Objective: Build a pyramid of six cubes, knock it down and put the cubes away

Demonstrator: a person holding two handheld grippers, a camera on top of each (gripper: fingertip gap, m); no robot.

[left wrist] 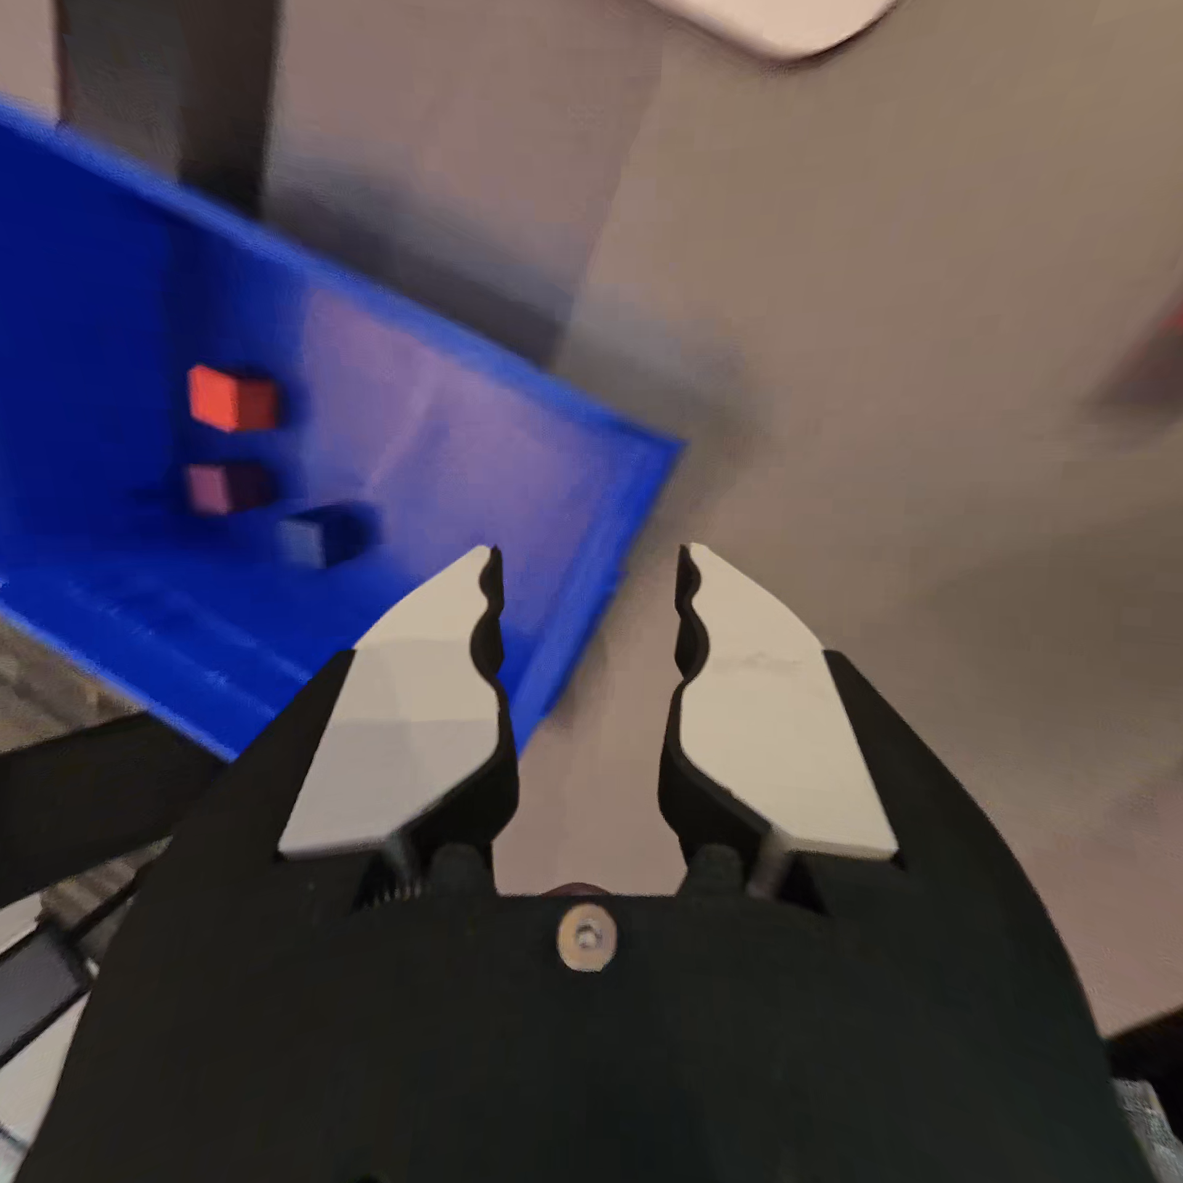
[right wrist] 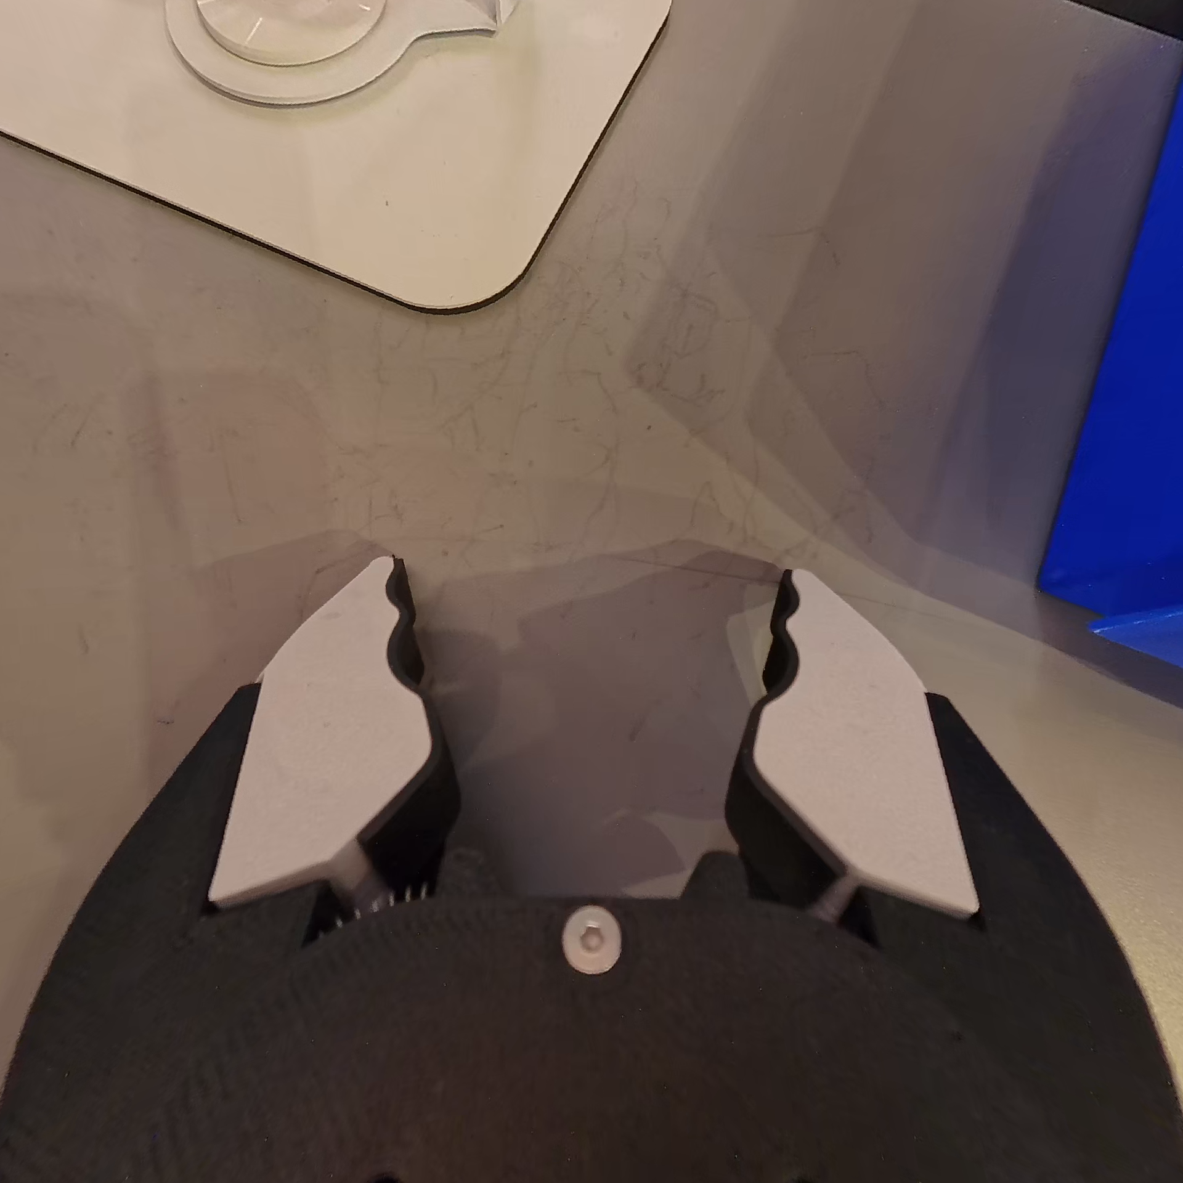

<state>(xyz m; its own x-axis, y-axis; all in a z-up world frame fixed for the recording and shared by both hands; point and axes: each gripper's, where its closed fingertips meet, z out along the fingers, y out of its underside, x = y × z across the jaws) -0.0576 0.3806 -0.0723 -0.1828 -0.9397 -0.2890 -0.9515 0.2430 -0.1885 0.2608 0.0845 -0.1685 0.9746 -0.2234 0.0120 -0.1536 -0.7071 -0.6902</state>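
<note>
Cubes [left wrist: 233, 400] in bin [left wrist: 128, 288], left of open claw [left wrist: 589, 557]

From my left gripper [left wrist: 590, 557], the bin [left wrist: 576, 640] sits on the table [left wrist: 896, 384] ahead and to the left, its near corner reaching in between my spread fingertips, nothing gripped. Three cubes lie in the bin, well left of my fingers: one cube [left wrist: 232, 397] farthest back, a second cube [left wrist: 225, 488] just before it, and a third cube [left wrist: 320, 536] nearest me, slightly right of the others. From my right gripper [right wrist: 592, 566], only bare table [right wrist: 448, 416] lies between the wide-apart fingers, a flat board [right wrist: 384, 192] lies ahead to the left with a clear disc [right wrist: 288, 51] on it, and the bin [right wrist: 1126, 384] stands at the right.
</note>
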